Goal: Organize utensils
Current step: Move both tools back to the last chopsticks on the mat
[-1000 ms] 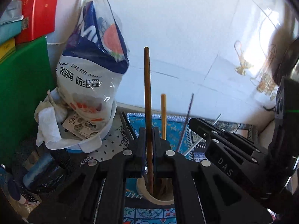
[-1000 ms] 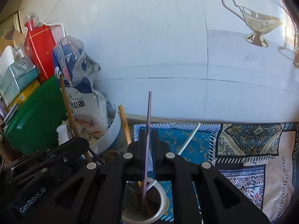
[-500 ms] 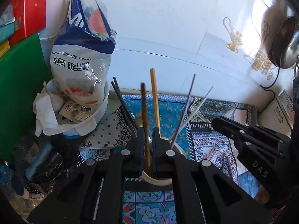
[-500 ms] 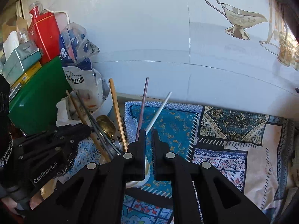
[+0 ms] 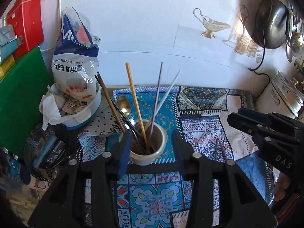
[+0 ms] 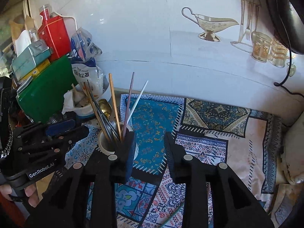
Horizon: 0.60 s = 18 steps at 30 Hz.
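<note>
Both the left gripper [image 5: 152, 148] and right gripper [image 6: 150, 152] are seen opening, empty, beside the utensil-filled cup [image 5: 146, 152].

Plastic bag [image 5: 76, 64] carried print "DUST COVER FOR FOOD", Chinese characters below. Right tongs [image 5: 245, 121] body read "DAS". Left tongs [image 6: 76, 131] body read "GenRobot.AI". Other labels too small to read.
</note>
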Each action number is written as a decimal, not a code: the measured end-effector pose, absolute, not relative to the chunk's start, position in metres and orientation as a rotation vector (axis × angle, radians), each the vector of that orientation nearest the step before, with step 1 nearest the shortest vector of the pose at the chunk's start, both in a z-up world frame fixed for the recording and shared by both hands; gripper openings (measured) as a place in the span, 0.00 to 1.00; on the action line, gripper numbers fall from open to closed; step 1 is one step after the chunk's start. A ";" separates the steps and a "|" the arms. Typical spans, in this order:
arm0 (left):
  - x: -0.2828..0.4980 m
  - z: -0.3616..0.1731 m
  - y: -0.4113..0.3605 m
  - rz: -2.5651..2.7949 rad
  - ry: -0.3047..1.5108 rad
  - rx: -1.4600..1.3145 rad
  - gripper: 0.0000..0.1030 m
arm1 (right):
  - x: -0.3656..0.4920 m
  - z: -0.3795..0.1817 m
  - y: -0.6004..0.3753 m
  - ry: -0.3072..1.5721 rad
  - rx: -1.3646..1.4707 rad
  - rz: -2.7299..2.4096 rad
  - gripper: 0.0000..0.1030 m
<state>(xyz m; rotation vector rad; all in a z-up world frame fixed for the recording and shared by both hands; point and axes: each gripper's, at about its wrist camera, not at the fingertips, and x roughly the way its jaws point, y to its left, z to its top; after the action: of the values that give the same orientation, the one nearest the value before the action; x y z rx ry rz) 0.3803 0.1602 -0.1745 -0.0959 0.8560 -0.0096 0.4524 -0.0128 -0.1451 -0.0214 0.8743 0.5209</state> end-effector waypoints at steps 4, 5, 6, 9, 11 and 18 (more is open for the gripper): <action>0.374 -0.180 0.143 -0.014 0.878 -0.089 0.53 | 0.444 -0.148 -0.031 0.888 -0.017 0.504 0.33; 0.373 -0.183 0.137 -0.016 0.887 -0.086 0.54 | 0.442 -0.149 -0.036 0.893 -0.016 0.496 0.33; 0.373 -0.186 0.133 -0.020 0.897 -0.085 0.54 | 0.441 -0.151 -0.042 0.898 -0.016 0.489 0.33; 0.374 -0.198 0.117 -0.041 0.934 -0.080 0.54 | 0.436 -0.158 -0.059 0.920 -0.015 0.465 0.33; 0.377 -0.207 0.102 -0.065 0.964 -0.067 0.54 | 0.434 -0.165 -0.073 0.940 -0.010 0.444 0.33; 0.389 -0.243 0.053 -0.148 1.062 -0.031 0.54 | 0.433 -0.198 -0.118 1.040 0.008 0.352 0.33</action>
<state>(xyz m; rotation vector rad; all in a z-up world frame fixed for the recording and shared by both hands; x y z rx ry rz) 0.3889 0.0528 -0.2427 -0.0310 1.0623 -0.1483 0.4333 -0.1184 -0.1978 0.0078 1.0401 0.3521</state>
